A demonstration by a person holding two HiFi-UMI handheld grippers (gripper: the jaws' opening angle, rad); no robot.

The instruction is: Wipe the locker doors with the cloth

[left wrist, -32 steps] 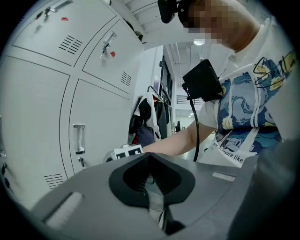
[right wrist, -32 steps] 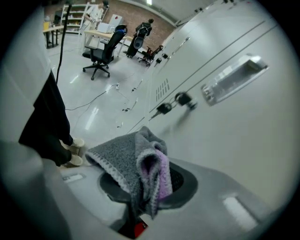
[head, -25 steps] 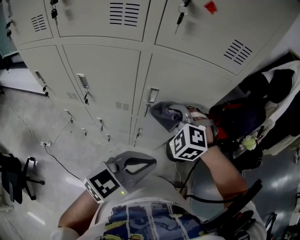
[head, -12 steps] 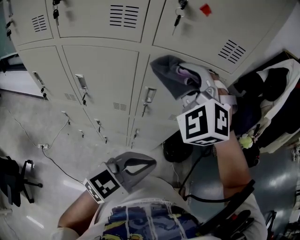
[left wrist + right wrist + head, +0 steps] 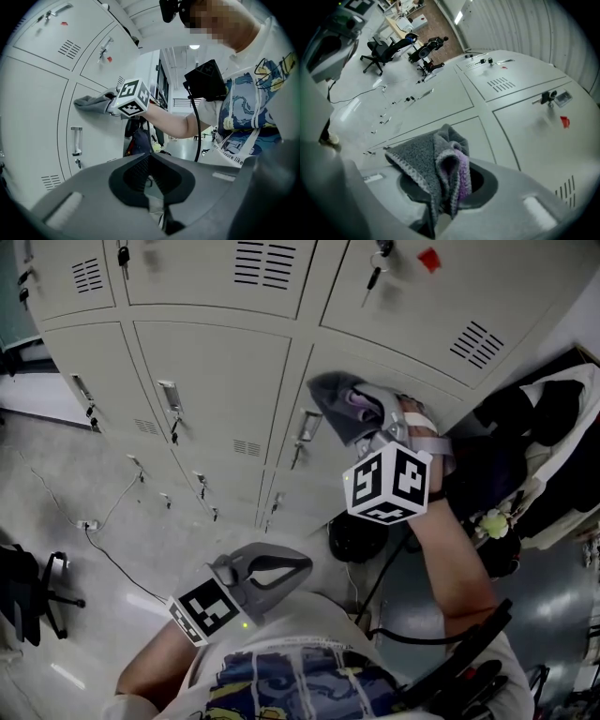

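Left gripper (image 5: 149,179): pressed together, empty, held low by the torso.
Locker doors (image 5: 211,371): grey, shut.
Cloth (image 5: 337,401): grey and purple, against the lower right door beside its handle (image 5: 305,432), pinched in the right gripper (image 5: 375,416).
Step, as judged: wiping stroke.
Next: steady pressure across the panel, skirting the handle.

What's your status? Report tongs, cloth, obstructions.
Right tongs shut on grey cloth, at locker door. Left tongs shut, empty, low. Door handle beside cloth.

Even indoor light, soft shadows; gripper views fisheye-warped, dark vignetted corners.
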